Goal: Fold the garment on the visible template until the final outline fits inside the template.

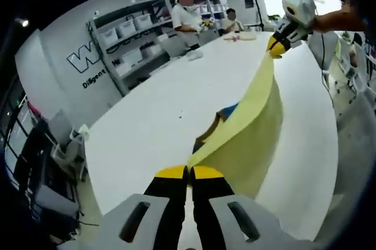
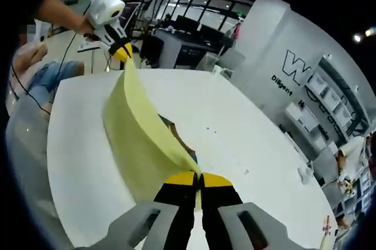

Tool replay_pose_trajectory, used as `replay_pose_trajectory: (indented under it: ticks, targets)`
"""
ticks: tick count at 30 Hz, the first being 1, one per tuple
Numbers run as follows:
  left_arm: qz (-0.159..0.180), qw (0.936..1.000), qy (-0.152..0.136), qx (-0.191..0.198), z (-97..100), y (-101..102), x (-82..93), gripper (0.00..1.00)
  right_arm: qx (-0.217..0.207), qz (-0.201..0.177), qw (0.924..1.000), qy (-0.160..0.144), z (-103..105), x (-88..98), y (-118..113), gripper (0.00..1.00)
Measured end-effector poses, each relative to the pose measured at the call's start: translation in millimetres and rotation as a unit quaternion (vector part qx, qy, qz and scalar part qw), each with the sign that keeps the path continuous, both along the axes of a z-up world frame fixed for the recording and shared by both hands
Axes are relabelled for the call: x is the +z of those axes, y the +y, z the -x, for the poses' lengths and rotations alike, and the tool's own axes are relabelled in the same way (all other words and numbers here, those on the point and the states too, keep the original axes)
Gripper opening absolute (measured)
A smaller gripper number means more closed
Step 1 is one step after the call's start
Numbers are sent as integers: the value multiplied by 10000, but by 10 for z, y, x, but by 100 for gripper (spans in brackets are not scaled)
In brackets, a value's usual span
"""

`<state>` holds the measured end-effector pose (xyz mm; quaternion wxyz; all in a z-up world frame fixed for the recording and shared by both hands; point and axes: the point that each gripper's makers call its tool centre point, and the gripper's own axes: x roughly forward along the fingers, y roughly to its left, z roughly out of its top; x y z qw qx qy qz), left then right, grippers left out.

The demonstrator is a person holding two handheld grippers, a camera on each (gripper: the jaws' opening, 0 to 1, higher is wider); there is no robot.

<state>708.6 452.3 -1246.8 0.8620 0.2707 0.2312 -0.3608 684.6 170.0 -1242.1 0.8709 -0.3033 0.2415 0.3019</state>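
A pale yellow garment (image 1: pixel 249 126) hangs stretched in the air between the two grippers, above a white table (image 1: pixel 153 109). My left gripper (image 1: pixel 189 169) is shut on one end of the cloth, low in the left gripper view. The right gripper (image 1: pixel 276 47) pinches the other end at the upper right there. In the right gripper view the garment (image 2: pixel 138 132) runs from my right gripper (image 2: pixel 198 175), shut on it, up to the left gripper (image 2: pixel 121 52) held by a hand. A blue and orange patch (image 1: pixel 223 115) lies on the table under the cloth, mostly hidden.
Two people stand at the table's far end (image 1: pixel 188 15) by shelving with white bins (image 1: pixel 126 32). A grey wall with lettering (image 1: pixel 88 62) runs along the left. Chairs and equipment (image 1: pixel 64 144) crowd the table's left edge. Desks and monitors (image 2: pixel 188 32) stand beyond the table.
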Motion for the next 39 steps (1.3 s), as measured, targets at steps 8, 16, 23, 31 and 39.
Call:
replay_pose_trajectory:
  ticks: [8,16,23,31,39]
  targets:
    - [-84,9999,29,47,-98,-59,-38,0,-212,-8,9998,68,-134,-99,-45,0]
    - [-105,9998,103,154,-223,-83,-111,0,-336,-52,9993,122,-293,-172,-69,0]
    - [-230,9996,89,140,-309,-100,-199,0,-395,-84,9990,211,-365,-282,-92,0]
    - [-312,9993,129,168,-409,-72,-297,0,-418,-95,9987,287,-458,-391,-82,0]
    - [-348,9991,138,184,-441,-58,-326,0,-402,-112,9986,318,-521,-429,-81,0]
